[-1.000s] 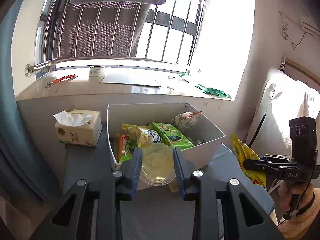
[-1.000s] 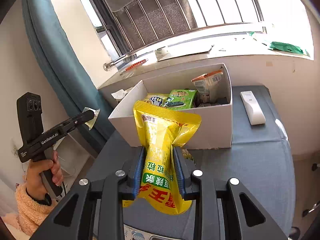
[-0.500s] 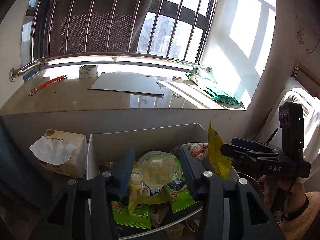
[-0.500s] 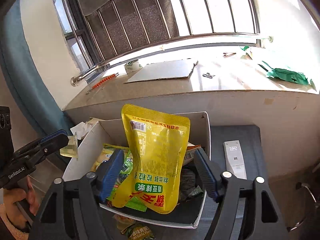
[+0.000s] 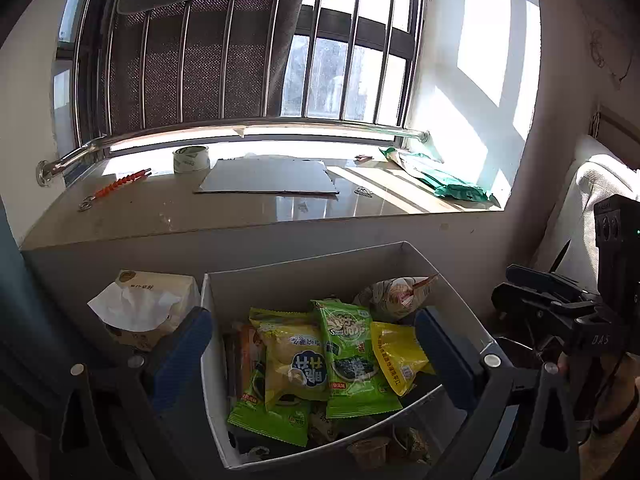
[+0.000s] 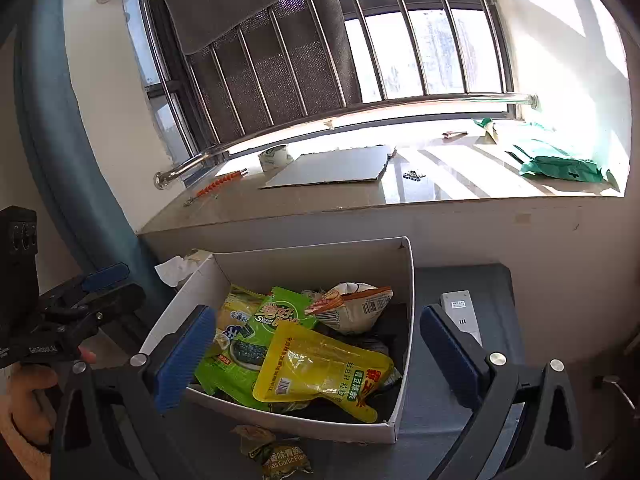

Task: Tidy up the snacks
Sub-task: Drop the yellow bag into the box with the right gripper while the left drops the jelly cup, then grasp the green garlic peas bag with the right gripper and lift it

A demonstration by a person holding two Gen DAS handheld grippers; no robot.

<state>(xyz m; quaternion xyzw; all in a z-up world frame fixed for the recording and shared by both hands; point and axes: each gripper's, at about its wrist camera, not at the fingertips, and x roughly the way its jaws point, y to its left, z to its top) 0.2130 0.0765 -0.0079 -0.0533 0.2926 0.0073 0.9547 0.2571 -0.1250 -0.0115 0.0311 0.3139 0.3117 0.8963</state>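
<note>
White box (image 6: pixel 404 280) on the counter (image 6: pixel 460 400): yellow pouch (image 6: pixel 320 364) now lies inside, on the green packets (image 5: pixel 348 352); a second ago right tool (image 6: pixel 316 354) clamped it. Both right and left tool (image 5: pixel 312 354) now stand apart, empty, above the box. Two drops done. Small packet (image 6: pixel 280 456) remains outside the box's front wall; likely next.

The box (image 6: pixel 404 360) stands on the table (image 6: pixel 492 432) against the wall below the windowsill (image 6: pixel 400 196), with the snack packets heaped inside it and the large pouch (image 6: pixel 320 368) lying on top toward its front. A tissue box (image 5: pixel 148 308) sits just beside the box's left wall, a remote (image 6: pixel 460 312) lies on the table to its right, and a small packet (image 6: pixel 280 456) lies on the table before its front wall. On the windowsill, a roll of tape (image 5: pixel 191 159) sits left of a flat board (image 5: pixel 268 176).
</note>
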